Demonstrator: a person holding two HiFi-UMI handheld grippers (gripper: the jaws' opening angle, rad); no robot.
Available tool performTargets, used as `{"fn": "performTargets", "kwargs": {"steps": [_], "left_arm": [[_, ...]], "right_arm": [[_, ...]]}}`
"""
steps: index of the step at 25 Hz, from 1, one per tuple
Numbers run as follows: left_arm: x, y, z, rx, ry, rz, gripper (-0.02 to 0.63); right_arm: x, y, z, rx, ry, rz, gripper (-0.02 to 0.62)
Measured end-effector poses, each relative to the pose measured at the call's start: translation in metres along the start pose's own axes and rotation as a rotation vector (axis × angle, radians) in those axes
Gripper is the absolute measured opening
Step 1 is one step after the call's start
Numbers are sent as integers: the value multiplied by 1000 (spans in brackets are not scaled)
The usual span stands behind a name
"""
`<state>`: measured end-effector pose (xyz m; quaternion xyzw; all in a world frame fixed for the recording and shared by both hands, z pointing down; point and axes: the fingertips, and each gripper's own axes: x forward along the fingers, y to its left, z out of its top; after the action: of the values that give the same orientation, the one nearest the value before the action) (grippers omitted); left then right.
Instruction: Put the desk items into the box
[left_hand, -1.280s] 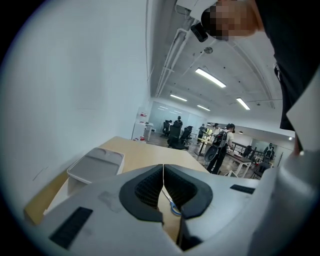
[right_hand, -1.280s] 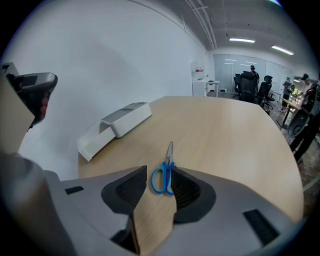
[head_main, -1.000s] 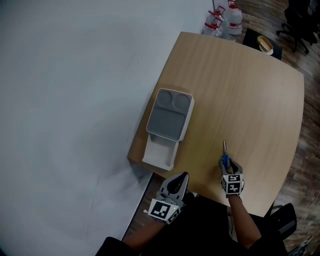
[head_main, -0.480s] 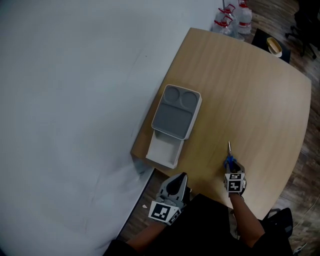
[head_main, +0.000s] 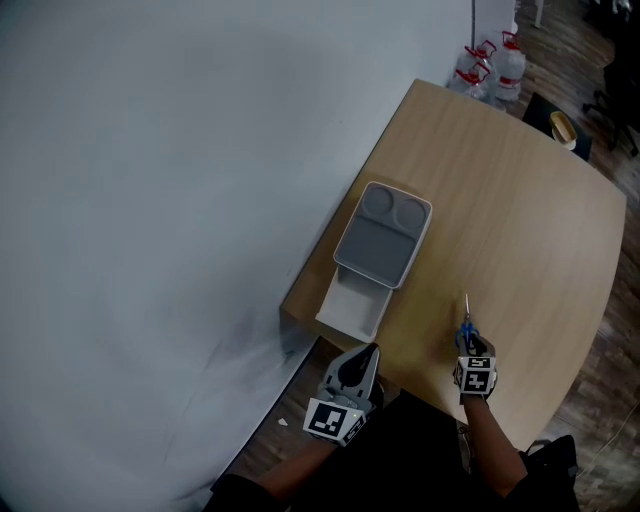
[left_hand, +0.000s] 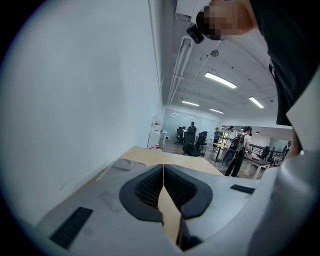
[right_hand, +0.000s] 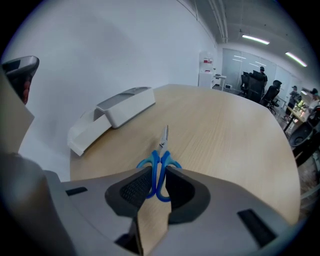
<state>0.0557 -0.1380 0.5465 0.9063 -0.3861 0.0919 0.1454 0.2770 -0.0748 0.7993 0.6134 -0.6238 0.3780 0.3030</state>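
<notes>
Scissors (head_main: 466, 325) (right_hand: 159, 160) with blue handles lie on the wooden table (head_main: 520, 220), near its front edge, with the blades pointing away from the person. The right gripper (head_main: 468, 345) (right_hand: 159, 182) has its 2 jaws closing around the handles, and both pads touch the blue loops. The left gripper (head_main: 352, 370) (left_hand: 163, 185) is held just off the table's near edge, jaws pressed together with nothing between them. The white box (head_main: 350, 308) (right_hand: 87, 132) stands at the table's left edge, well apart from the scissors. A grey lid (head_main: 385, 240) (right_hand: 127, 105) covers its far part, so only the near end is open.
</notes>
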Motion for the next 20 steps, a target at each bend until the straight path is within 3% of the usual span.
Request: {"fn": "performTargets", "kwargs": {"steps": [6,20], "left_arm": [[-21,29,7,-12,-40,16,15],[-76,94,13,-59,-92,66,15]], "right_arm": [[-4,48,26,5,-21,53,144],[-4,192,80,-194,-62,177,144]]}}
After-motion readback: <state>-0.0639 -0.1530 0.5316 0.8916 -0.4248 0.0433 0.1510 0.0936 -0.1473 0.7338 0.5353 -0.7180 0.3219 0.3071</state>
